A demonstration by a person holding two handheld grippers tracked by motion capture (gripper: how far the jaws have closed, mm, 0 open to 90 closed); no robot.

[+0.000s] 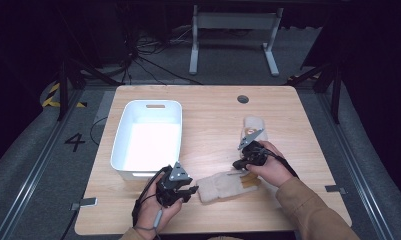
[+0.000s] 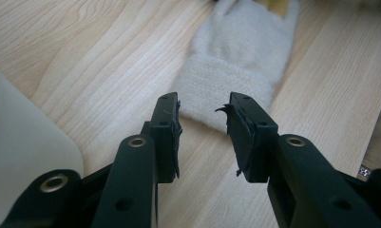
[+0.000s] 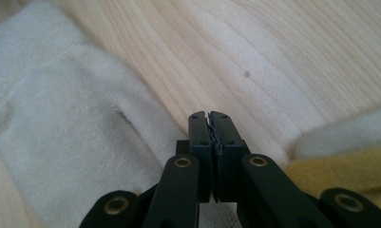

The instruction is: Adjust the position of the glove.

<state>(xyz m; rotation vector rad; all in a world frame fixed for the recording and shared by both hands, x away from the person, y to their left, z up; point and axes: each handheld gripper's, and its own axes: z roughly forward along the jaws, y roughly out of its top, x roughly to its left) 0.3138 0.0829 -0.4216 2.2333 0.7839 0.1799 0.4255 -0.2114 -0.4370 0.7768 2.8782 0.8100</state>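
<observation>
The wooden worktop [image 1: 208, 120] carries a white bin [image 1: 148, 137] at its left, and a cream glove [image 1: 223, 186] lies flat near the front edge, just right of the bin's near corner. A second cream piece [image 1: 253, 123] lies farther back.

The glove's long axis runs roughly left to right across the worktop: its ribbed cuff [image 2: 223, 90] points toward the left hand-held gripper [image 2: 203, 128], its fingers toward the right one.

The left hand-held gripper is released, jaws apart, just short of the cuff. The step in hand looks like taking that cuff. It should go best by sliding one jaw low along the wood under the edge, then closing squarely across the ribbing.

The right hand-held gripper [image 3: 210, 124] is clenched on nothing visible, above the glove's finger end.
</observation>
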